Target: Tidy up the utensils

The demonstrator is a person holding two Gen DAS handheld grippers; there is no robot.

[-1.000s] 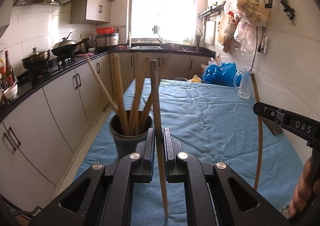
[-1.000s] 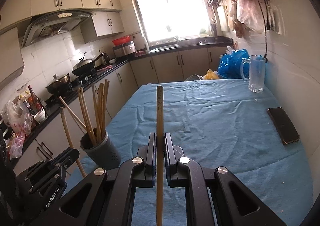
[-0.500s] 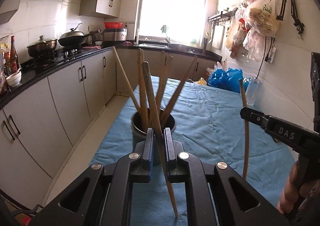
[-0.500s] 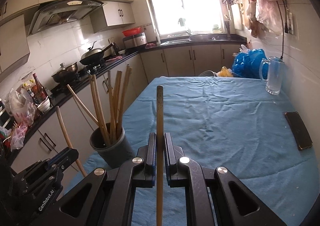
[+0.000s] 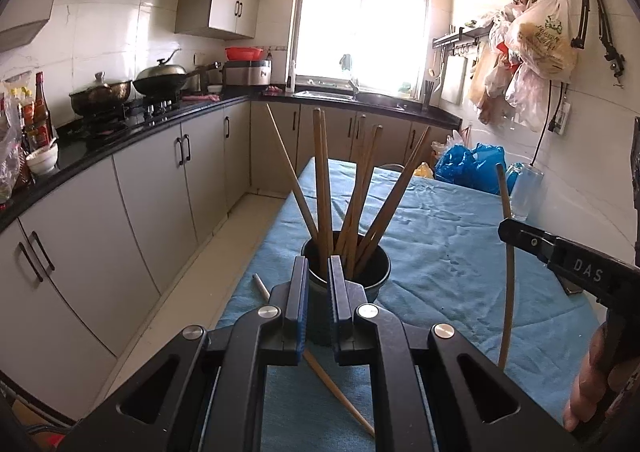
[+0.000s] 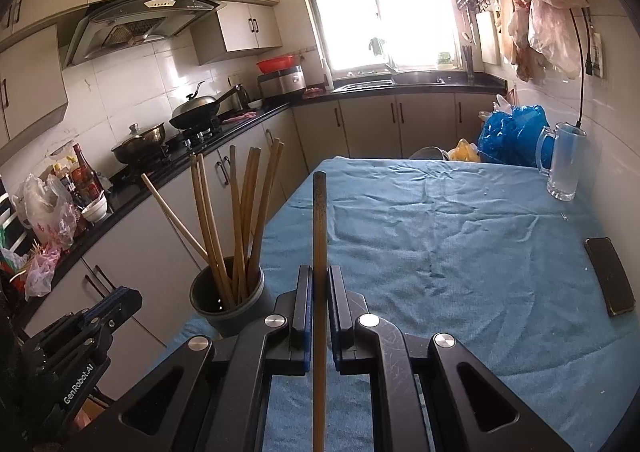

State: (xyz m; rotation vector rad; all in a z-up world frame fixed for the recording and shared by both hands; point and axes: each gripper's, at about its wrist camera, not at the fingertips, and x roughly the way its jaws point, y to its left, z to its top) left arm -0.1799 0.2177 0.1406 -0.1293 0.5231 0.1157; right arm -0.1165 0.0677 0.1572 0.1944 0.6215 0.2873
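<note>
While the right gripper (image 6: 318, 292) keeps its two fingers pressed on a long brown wooden chopstick (image 6: 319, 220), this chopstick stands almost upright between the blue pads, and its top end rises toward 12 o'clock over the blue cloth-covered table (image 6: 440, 252). From the left wrist view the same gripper is seen at 3 o'clock, with the stick hanging down below it. The left gripper (image 5: 318, 288) has its fingers only a narrow slit apart, and as far as I can see nothing is between them; through the slit only the round dark grey utensil cup (image 5: 346, 276) shows, which stands just ahead at 12 o'clock near the left edge of the table. A bunch of wooden chopsticks (image 5: 322, 188) stands in this cup, spread like a fan. One loose pale wooden chopstick (image 5: 340, 396) runs slanted under the left gripper, from 10 o'clock to 5 o'clock; it seems to lie on the cloth, but its middle part is hidden by the fingers. In the right wrist view the cup is at 10 o'clock of the right gripper. A clear glass mug (image 6: 564, 160) at 2 o'clock and a flat black phone (image 6: 610, 276) at 3 o'clock rest well apart from the cup.
</note>
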